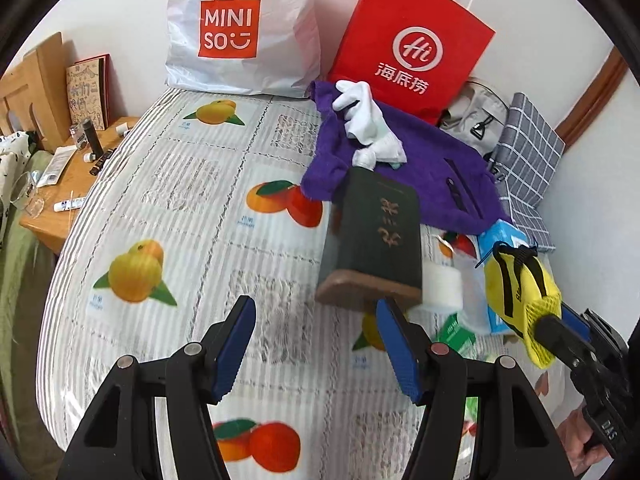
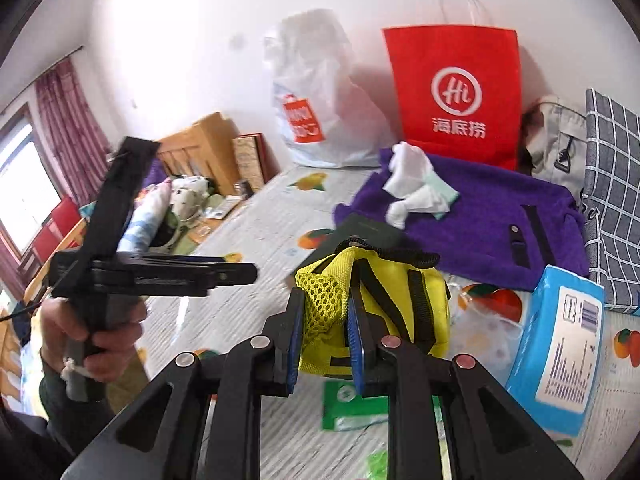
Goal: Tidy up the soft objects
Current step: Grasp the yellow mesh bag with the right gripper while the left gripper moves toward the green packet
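A yellow mesh bag [image 2: 380, 292] with black straps hangs above the fruit-print bed sheet [image 1: 168, 200], and my right gripper [image 2: 326, 308] is shut on its netted edge. The left wrist view shows the same yellow mesh bag [image 1: 516, 288] at the right, held by the right gripper [image 1: 560, 316]. My left gripper [image 1: 316, 340] is open over the sheet with nothing between its pads. Just beyond it stands a dark green book [image 1: 376, 236]. Behind that a purple fleece [image 1: 432, 168] lies spread out, with white socks [image 1: 368, 120] on top. A hand [image 2: 92, 332] holds the left gripper [image 2: 240, 272].
A white shopping bag [image 1: 240, 32] and a red paper bag [image 1: 412, 48] lean on the back wall. A grey backpack [image 2: 556, 148] and a checked cushion [image 2: 616, 200] fill the right corner. A blue box [image 2: 560, 344], a green packet [image 2: 352, 404] and a wooden side table [image 1: 60, 184] are nearby.
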Action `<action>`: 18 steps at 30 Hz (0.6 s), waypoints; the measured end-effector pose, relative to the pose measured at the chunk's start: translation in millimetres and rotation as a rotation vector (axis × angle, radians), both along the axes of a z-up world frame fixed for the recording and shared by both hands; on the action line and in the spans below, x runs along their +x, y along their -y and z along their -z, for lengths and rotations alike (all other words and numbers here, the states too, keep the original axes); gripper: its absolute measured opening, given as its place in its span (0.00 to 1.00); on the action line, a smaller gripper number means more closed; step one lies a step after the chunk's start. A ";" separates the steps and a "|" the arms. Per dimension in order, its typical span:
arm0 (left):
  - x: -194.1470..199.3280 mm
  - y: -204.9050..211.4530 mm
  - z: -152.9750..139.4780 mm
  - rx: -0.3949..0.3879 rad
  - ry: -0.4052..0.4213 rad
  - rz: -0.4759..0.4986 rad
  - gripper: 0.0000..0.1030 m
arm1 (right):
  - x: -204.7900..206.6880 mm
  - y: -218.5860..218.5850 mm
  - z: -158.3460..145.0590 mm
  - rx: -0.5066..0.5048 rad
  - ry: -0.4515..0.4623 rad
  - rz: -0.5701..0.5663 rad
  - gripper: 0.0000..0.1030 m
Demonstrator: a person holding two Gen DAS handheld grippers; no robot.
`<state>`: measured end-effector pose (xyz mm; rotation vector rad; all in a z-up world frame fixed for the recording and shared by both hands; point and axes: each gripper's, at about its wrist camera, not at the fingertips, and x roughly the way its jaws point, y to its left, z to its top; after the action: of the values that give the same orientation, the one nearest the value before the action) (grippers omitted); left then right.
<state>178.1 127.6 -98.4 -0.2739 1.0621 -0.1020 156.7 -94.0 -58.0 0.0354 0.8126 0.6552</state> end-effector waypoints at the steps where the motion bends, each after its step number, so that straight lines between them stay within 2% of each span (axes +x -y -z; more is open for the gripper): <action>1: -3.3 1.6 -0.6 -0.001 0.002 0.001 0.59 | -7.2 1.3 -1.6 0.002 0.004 -0.004 0.20; 8: -18.2 22.3 5.9 0.009 -0.012 0.030 0.59 | -40.8 32.3 4.4 -0.040 0.000 0.055 0.20; 18: -26.9 82.1 18.9 0.104 -0.028 0.160 0.59 | -76.6 101.5 26.0 -0.060 -0.048 0.189 0.20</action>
<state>151.2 45.5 -117.3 -0.0968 1.1130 -0.1861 80.0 -195.5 -84.0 0.0731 0.8629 0.4528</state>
